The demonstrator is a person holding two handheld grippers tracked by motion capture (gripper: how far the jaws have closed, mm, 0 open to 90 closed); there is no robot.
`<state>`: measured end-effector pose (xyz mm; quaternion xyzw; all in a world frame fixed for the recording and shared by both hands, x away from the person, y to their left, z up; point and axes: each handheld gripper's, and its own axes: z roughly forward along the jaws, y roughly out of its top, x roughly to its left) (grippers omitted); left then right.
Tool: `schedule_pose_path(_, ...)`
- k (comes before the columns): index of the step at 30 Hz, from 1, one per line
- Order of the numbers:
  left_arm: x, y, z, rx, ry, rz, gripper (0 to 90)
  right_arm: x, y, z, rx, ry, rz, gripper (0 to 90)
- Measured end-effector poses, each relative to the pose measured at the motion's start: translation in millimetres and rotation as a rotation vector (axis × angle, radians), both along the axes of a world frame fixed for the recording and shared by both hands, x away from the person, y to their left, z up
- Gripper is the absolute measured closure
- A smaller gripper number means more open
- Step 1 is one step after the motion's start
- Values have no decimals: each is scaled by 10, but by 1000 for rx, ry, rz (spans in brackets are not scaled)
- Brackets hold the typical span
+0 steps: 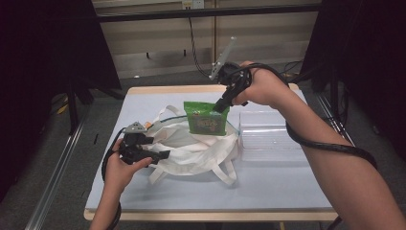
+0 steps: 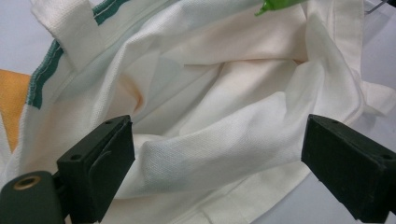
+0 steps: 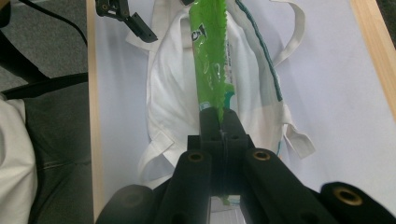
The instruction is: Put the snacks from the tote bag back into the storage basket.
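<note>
Right gripper pinching green packet, left gripper agape

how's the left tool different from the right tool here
The right tool is shut on the top edge of the green snack bag; the left tool stands open, white tote bag cloth between its jaws. The right tool is raised above the tote and points down; the left tool sits low beside it. Both are black and hand-held.

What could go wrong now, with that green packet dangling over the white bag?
The right gripper pinches only the top edge of the green packet, so it might slip free. The left gripper stands open around the white bag fabric without clamping it, so the bag's mouth could sag and the packet might catch on the rim.
</note>
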<state>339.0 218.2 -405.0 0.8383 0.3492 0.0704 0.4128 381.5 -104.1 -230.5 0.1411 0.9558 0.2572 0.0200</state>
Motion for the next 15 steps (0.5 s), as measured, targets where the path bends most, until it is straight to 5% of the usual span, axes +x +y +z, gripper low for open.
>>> schedule_pose_path(15, -3, -26, 7, 1, 0, -11, 92, 0, -196, 89, -2, 6, -20, 900)
